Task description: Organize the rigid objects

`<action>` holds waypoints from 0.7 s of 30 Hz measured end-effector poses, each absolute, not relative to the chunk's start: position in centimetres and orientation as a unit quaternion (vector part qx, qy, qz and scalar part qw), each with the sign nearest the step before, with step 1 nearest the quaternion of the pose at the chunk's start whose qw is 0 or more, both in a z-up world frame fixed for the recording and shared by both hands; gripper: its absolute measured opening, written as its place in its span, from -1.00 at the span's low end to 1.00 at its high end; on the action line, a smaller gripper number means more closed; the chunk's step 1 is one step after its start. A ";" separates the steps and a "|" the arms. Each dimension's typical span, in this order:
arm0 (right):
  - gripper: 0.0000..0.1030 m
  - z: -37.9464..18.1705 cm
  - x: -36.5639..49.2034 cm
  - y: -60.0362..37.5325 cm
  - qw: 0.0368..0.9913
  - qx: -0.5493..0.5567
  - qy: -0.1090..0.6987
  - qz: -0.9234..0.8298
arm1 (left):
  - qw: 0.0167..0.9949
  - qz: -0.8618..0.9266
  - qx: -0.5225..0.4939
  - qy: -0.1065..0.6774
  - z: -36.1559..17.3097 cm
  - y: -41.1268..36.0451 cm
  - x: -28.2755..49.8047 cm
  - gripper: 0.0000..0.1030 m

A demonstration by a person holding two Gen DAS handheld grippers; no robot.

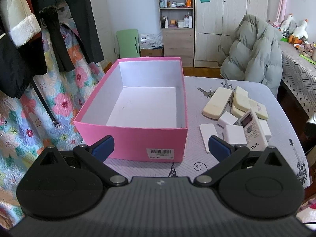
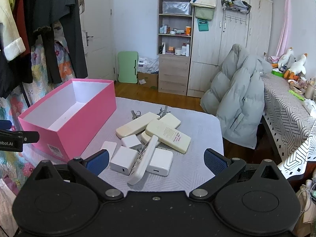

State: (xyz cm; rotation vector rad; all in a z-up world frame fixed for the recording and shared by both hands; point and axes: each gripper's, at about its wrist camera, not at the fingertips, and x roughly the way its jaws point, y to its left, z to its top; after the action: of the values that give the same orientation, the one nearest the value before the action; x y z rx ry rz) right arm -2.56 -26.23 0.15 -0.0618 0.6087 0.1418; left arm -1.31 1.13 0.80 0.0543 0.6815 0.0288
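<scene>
The pink box sits on the left of the table, and nothing is in it. A pile of remotes and white chargers lies just right of the box. The left gripper hangs near the box's near wall, wide open and holding nothing. The right gripper hangs over the near side of the pile, wide open too. The sorting looks not yet begun. Next, I think the right gripper must drop down and pinch one thing, maybe the tilted remote, then carry it left into the box.
</scene>
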 end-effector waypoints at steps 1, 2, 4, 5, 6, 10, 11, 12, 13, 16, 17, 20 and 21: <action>1.00 0.1 -2.5 -26.2 0.951 -0.030 0.300 0.070 | 0.942 0.015 0.027 0.334 0.8 1.1 -1.3 1.00; 1.00 0.1 -2.5 -26.2 0.951 -0.030 0.301 0.070 | 0.942 0.015 0.027 0.334 0.8 1.1 -1.3 1.00; 1.00 0.0 -2.4 -26.2 0.950 -0.030 0.302 0.069 | 0.942 0.015 0.027 0.335 0.8 1.1 -1.3 1.00; 1.00 0.0 -2.4 -26.2 0.950 -0.030 0.303 0.068 | 0.942 0.015 0.026 0.335 0.8 1.1 -1.3 1.00; 1.00 0.0 -2.4 -26.3 0.950 -0.030 0.304 0.068 | 0.941 0.015 0.026 0.336 0.8 1.2 -1.3 1.00; 1.00 -0.1 -2.4 -26.3 0.950 -0.029 0.304 0.068 | 0.940 0.016 0.024 0.339 0.7 1.2 -1.3 1.00; 1.00 -0.1 -2.4 -26.3 0.950 -0.030 0.304 0.068 | 0.940 0.016 0.024 0.339 0.7 1.2 -1.3 1.00; 1.00 -0.1 -2.4 -26.2 0.950 -0.030 0.305 0.068 | 0.940 0.017 0.024 0.339 0.7 1.2 -1.3 1.00; 1.00 -0.1 -2.4 -26.2 0.949 -0.031 0.306 0.068 | 0.940 0.017 0.024 0.340 0.7 1.3 -1.2 1.00; 1.00 -0.2 -2.3 -26.2 0.949 -0.032 0.306 0.068 | 0.940 0.016 0.026 0.339 0.7 1.3 -1.2 1.00; 1.00 -0.2 -2.3 -26.2 0.949 -0.034 0.305 0.068 | 0.940 0.016 0.029 0.338 0.8 1.3 -1.2 0.98; 1.00 -0.1 -2.2 -26.4 0.952 -0.033 0.291 0.089 | 0.940 0.015 0.048 0.337 1.2 1.5 -1.1 0.96; 1.00 -0.1 -2.2 -26.5 0.954 -0.031 0.282 0.100 | 0.940 0.011 0.057 0.336 1.6 1.7 -1.1 0.96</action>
State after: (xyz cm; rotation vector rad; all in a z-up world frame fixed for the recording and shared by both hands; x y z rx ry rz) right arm -2.21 -26.50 -0.06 -0.0620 0.5734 0.2027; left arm -1.10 1.70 1.60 0.1154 0.6866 0.0220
